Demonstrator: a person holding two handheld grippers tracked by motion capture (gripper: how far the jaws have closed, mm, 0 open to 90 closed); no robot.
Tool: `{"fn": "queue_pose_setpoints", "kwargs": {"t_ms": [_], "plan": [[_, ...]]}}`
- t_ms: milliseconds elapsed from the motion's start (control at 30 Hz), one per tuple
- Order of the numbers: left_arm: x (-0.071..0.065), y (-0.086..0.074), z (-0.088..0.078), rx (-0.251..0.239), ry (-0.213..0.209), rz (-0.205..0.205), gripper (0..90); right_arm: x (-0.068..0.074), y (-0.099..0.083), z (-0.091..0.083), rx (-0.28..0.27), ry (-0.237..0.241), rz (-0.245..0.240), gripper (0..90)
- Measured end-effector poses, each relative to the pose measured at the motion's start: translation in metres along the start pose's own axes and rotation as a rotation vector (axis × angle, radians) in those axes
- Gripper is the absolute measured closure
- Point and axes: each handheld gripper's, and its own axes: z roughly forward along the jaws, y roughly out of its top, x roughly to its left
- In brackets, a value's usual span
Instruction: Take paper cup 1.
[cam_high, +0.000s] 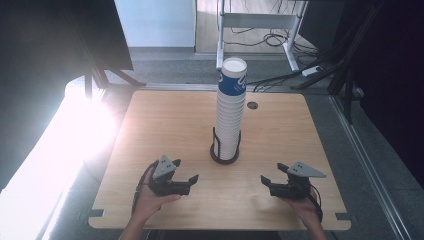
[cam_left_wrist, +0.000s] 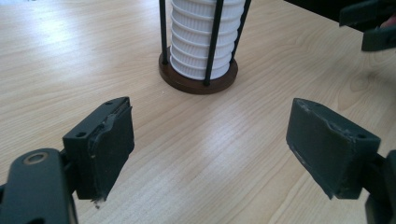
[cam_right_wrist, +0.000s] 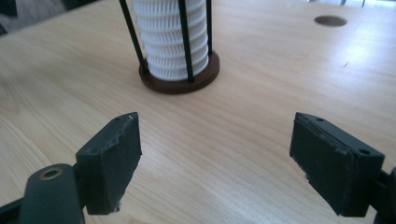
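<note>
high view: a tall stack of paper cups (cam_high: 230, 112) stands in a dark wire holder (cam_high: 224, 152) at mid surface (cam_high: 165, 120), topmost cup blue-printed. the left hand-held gripper (cam_high: 192, 181) and right hand-held gripper (cam_high: 266, 182) rest low near the front edge, either side of the holder, angled inward.

left gripper view: jaws apart, nothing between them; the ribbed cups (cam_left_wrist: 201, 37) lie ahead.

right gripper view: jaws apart, empty. judgement: cups are light, thin and crushable; grip the top cup gently below its rim.
</note>
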Motion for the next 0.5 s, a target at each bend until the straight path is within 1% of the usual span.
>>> {"fn": "queue_pose_setpoints", "kwargs": {"t_ms": [67,100,167,200,233,300,333,367,433,467,500], "plan": [[0.001,0.000,0.000,0.000,0.001,-0.001,15.6,0.000,-0.001,0.001,0.008,-0.003,-0.001,17.0],[0.002,-0.001,0.000,0.000,0.003,-0.001,15.6,-0.002,-0.002,0.002,0.013,0.003,0.001,17.0],[0.005,-0.002,0.000,0.000,0.015,-0.008,15.6,-0.008,-0.004,0.003,0.008,0.017,0.026,18.1],[0.005,-0.002,0.000,0.000,0.015,-0.008,15.5,-0.008,-0.004,0.003,0.008,0.017,0.026,18.1],[0.006,-0.002,-0.001,-0.004,0.021,-0.013,15.5,-0.013,-0.004,0.001,-0.003,0.028,0.050,18.4],[0.007,-0.003,-0.002,-0.006,0.024,-0.016,15.5,-0.014,-0.003,0.000,-0.005,0.035,0.058,18.4],[0.006,-0.004,-0.005,-0.011,0.027,-0.020,15.5,-0.017,-0.004,-0.002,-0.018,0.033,0.058,18.4],[0.006,-0.004,-0.005,-0.011,0.027,-0.020,15.5,-0.017,-0.004,-0.002,-0.018,0.033,0.058,18.4],[0.004,-0.005,-0.007,-0.013,0.021,-0.025,15.7,-0.021,-0.005,-0.007,-0.039,0.034,0.053,18.7],[0.004,-0.005,-0.007,-0.013,0.021,-0.025,15.8,-0.021,-0.005,-0.007,-0.039,0.034,0.053,18.7],[0.002,-0.005,-0.007,-0.009,0.023,-0.021,15.9,-0.023,-0.006,-0.011,-0.060,0.058,0.061,19.5]]}}
